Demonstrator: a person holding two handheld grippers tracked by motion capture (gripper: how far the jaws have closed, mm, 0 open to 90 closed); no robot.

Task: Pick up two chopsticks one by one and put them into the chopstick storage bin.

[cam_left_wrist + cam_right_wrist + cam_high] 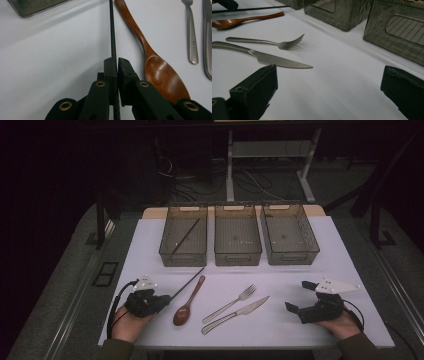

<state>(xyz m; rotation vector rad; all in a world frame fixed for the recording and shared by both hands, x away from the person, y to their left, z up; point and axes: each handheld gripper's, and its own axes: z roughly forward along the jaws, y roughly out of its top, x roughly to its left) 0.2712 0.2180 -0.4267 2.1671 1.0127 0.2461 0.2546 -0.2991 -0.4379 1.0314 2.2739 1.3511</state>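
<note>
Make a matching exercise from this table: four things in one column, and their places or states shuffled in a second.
Things:
1. black chopstick
2. wooden spoon
3. knife
4. right gripper

States:
A. jaws wide apart with nothing between them
B. lies flat between the chopstick and the fork
C. clamped between the jaws of the left gripper
D. lies on the table, nearer the person than the fork

Pairs: 1-C, 2-B, 3-D, 4-A

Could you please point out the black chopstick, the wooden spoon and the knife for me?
black chopstick (112, 30), left gripper view, on its shaft ahead of the jaws.
wooden spoon (163, 76), left gripper view, on its bowl.
knife (279, 61), right gripper view, on its blade.
</note>
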